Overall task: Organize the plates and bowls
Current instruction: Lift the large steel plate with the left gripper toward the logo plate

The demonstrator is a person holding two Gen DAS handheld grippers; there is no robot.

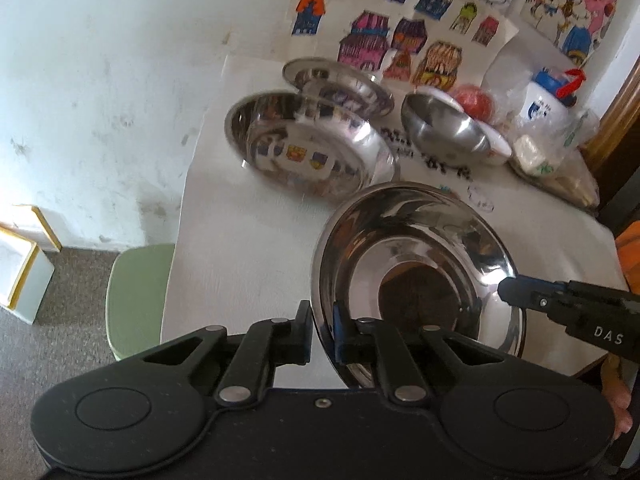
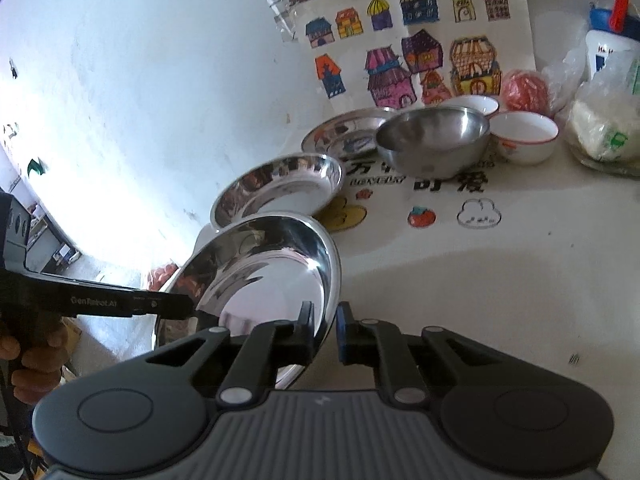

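The steel plates [image 1: 416, 264] and bowl [image 2: 434, 140] are mirror-silver. The surface [image 2: 500, 280] is off-white, printed with black characters, a red tomato and a yellow shape. The drawings [image 2: 416, 40] show houses in pink, purple, orange, blue and yellow. The small bowls [image 2: 524, 136] are white with red rims. Both tools [image 1: 322, 330] are black. The chair [image 1: 136, 300] is pale green.

Children's coloured drawings of houses [image 2: 404, 52] lean against a scuffed white wall [image 1: 100, 80] behind a desk [image 2: 500, 280] covered in a cartoon-printed cloth. A red ball [image 2: 525, 90] and clear plastic bags [image 2: 604, 136] sit at its far right, while a pale green chair seat [image 1: 136, 296] stands beside the desk's left edge.
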